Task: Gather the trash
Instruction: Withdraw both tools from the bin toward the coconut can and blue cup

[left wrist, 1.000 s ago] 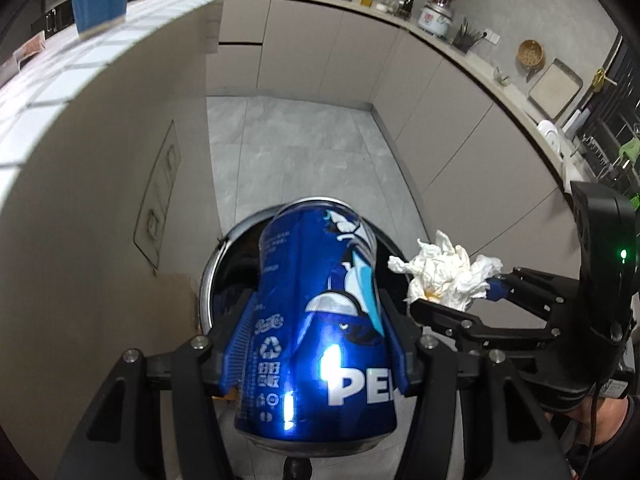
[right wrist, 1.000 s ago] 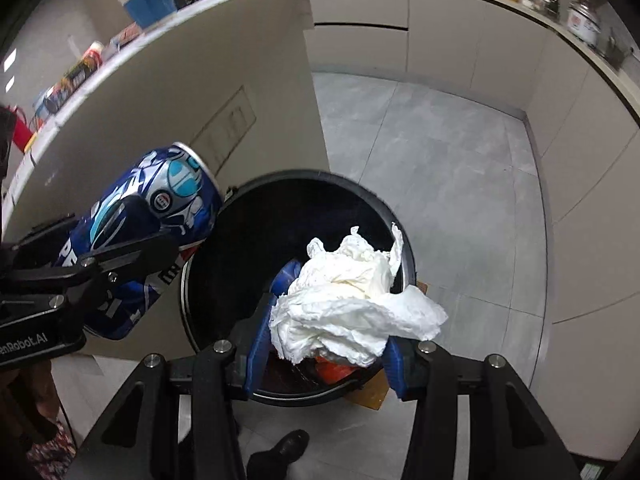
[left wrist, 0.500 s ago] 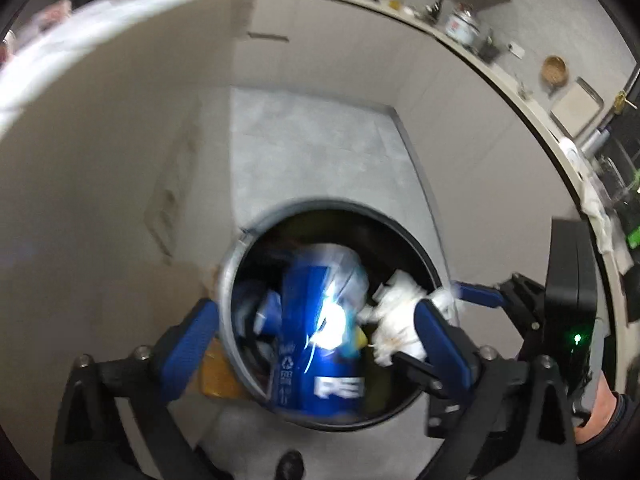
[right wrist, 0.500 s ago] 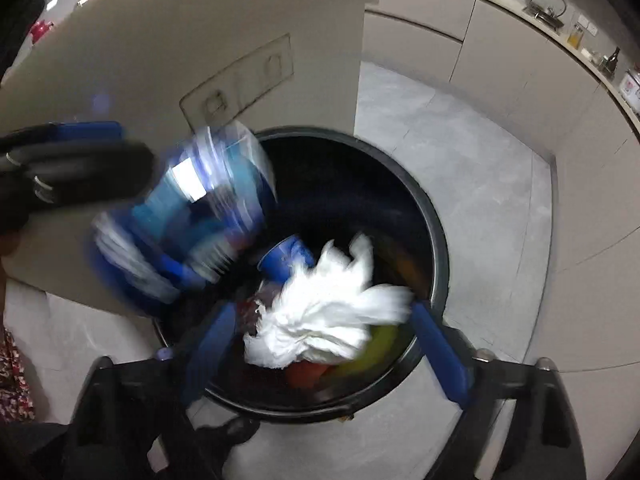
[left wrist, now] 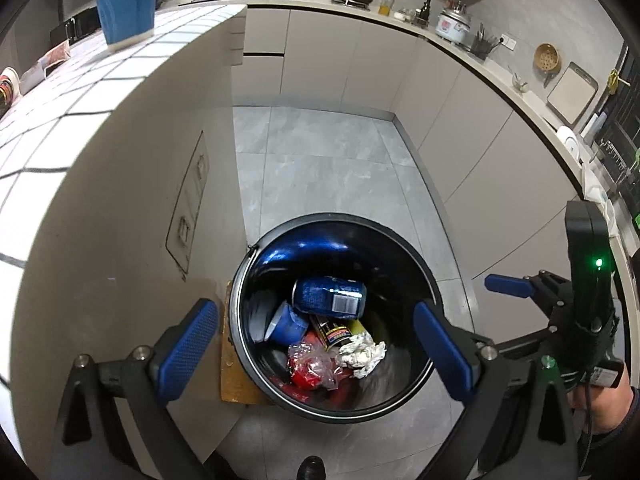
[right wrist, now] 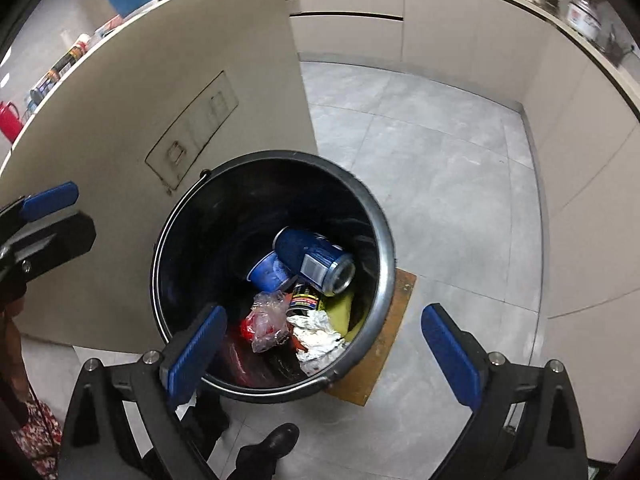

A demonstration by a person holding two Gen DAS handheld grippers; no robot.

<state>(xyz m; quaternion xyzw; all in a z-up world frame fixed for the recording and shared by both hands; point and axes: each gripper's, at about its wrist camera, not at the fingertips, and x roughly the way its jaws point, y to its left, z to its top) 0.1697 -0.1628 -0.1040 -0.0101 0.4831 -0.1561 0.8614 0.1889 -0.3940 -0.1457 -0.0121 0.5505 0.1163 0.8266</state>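
**Operator:** Since the earlier frame, what has moved?

**Inspector:** Both loads have left the grippers. The blue can (left wrist: 329, 295) is now lying on its side inside the black bin (left wrist: 424, 280), and the crumpled tissue (left wrist: 362, 354) is resting just below it among a blue cup (left wrist: 286, 323), a clear plastic bag (left wrist: 314, 360) and a dark printed can (left wrist: 334, 332).

**Operator:** Tool state?

**Inspector:** The left gripper (left wrist: 316, 354) is standing wide apart with nothing between its pads. The right gripper (right wrist: 324, 354) is spreading its jaws further at this moment and is likewise holding nothing. Both are hanging above the bin, pointing steeply down.

**Operator:** What is each view adding?

**Inspector:** The left wrist view is showing the right gripper from the side, with a hand (left wrist: 604, 400) gripping its handle and a green light glowing on it. The right wrist view is showing a brown board (right wrist: 384, 344) under the bin, a dark shoe (right wrist: 276, 442), and the can's open silver end.

**Operator:** Surroundings?

**Inspector:** The bin is standing on a grey tiled floor (left wrist: 320, 160) beside a beige island panel (left wrist: 120, 208). A blue-and-white tub (left wrist: 126, 2) is sitting on the tiled countertop (left wrist: 60, 96). Cabinets are curving along the far wall.
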